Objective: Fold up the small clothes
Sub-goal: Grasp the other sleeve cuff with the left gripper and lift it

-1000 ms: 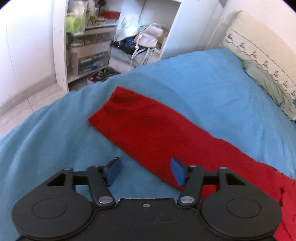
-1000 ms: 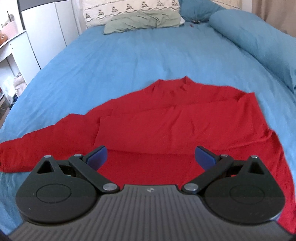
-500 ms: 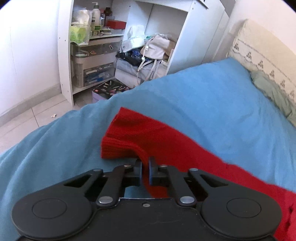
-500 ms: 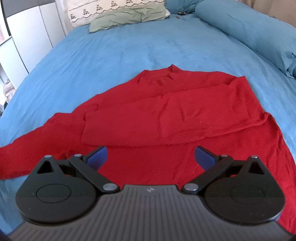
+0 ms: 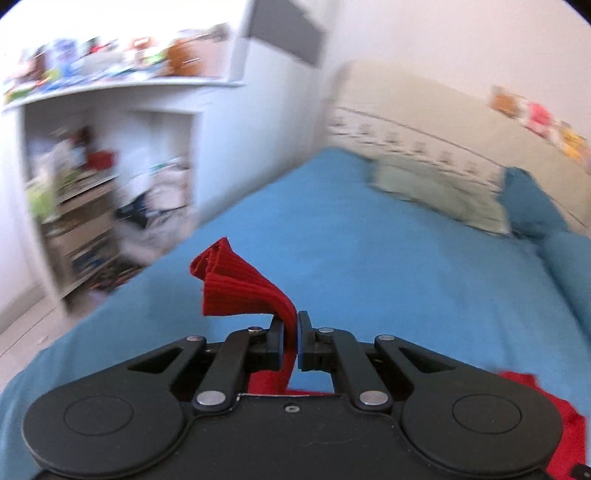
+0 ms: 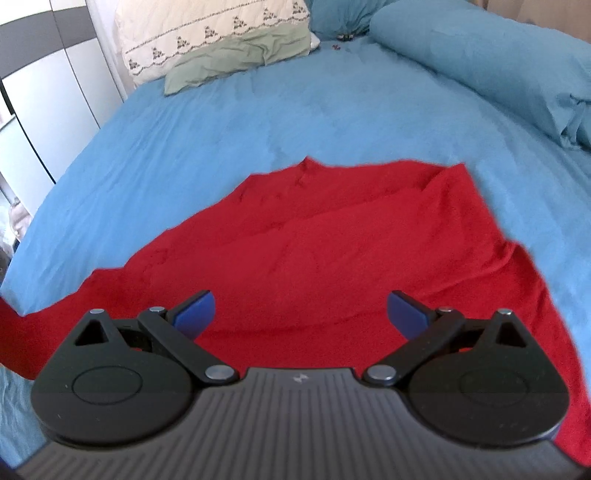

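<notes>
Now left tongs [image 5: 290, 334] clenched on sleeve cuff [image 5: 236, 282] of red sweater [image 6: 332, 258] on bed [image 6: 221, 122], frame centre. Right tongs [image 6: 300, 314] released, hovering above body. I carry sleeve across chest, lay flat, avoid dragging.

home bedroom: bed with blue sheet [image 6: 258, 122], embroidered pillow [image 6: 207, 33] at 11 o'clock, cluttered white shelving [image 5: 103, 184] at 9 o'clock.

Left wrist view: shelf unit [image 5: 92, 206] and its contents smeared by motion blur, items unidentifiable. Red garment [image 5: 243, 288] mostly hidden beneath the left gripper [image 5: 290, 332]. Right wrist view: the garment's near edge concealed behind the right gripper [image 6: 300, 312]; its left sleeve cut by the frame edge.
</notes>
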`<state>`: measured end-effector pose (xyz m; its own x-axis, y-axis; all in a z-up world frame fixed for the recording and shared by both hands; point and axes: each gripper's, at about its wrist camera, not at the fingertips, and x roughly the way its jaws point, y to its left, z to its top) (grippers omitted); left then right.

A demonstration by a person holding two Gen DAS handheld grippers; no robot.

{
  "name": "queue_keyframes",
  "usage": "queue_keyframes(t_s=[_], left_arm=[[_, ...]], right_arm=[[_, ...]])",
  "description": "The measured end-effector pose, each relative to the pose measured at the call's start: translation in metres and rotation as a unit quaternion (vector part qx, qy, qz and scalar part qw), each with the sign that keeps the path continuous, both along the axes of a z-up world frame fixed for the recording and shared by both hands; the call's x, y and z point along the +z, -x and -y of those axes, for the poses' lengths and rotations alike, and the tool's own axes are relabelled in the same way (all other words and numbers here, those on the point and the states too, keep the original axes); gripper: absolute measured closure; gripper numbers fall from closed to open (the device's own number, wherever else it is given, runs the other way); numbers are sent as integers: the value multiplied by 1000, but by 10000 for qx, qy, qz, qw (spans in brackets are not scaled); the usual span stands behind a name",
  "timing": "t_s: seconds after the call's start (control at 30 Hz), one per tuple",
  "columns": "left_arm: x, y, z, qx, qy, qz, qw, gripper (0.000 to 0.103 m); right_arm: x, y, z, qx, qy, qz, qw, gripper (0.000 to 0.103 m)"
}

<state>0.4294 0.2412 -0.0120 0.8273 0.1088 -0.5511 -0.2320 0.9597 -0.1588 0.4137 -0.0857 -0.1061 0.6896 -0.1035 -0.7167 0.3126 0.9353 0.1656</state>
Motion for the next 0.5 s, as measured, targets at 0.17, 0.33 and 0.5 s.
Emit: queue_keyframes(t_s=[0.17,0.33,0.5], left_arm=[[12,-14,120,-1095,-101,8,9939,97],[-18,-27,232,-1895,26,-298,9814,97],[-69,-38,320,-2261,14,-773,9710,97]], right_arm=[[25,6,45,140,126,207,9996,0],[41,13,96,287,195,395,9986,0],[39,18,142,304,265,338,9986,0]])
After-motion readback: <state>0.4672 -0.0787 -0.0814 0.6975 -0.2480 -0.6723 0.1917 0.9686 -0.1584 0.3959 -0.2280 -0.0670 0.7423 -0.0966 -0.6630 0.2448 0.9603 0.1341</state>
